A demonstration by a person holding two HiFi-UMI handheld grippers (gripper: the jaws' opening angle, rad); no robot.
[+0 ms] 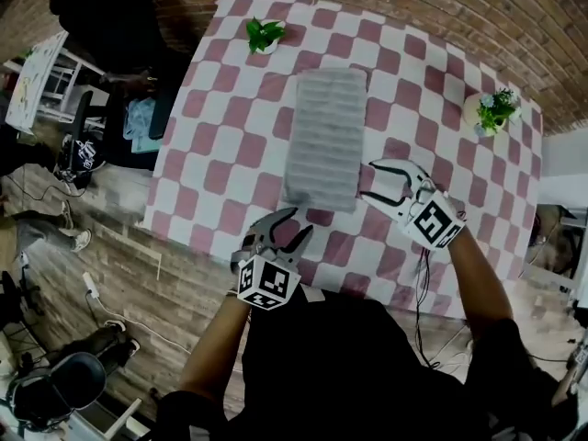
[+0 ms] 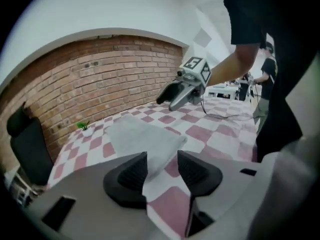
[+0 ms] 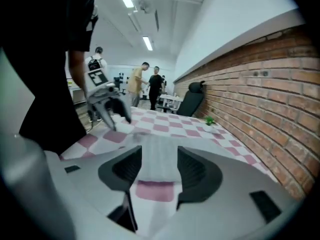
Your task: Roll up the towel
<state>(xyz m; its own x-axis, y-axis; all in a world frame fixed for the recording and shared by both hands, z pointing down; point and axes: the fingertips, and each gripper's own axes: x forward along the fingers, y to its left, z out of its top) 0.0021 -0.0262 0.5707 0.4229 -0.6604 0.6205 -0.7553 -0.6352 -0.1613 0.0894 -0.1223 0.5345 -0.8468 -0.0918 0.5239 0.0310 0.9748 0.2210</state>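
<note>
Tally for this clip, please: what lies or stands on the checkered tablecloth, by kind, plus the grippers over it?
Grey towel: 1
Potted plants: 2
Grippers: 2, the left gripper and the right gripper
Total: 5

The towel (image 1: 325, 138) is pale grey with fine cross stripes. The worktop (image 1: 220, 168) is checked pink and white, the wall (image 1: 432, 3) red-brown brick.
</note>
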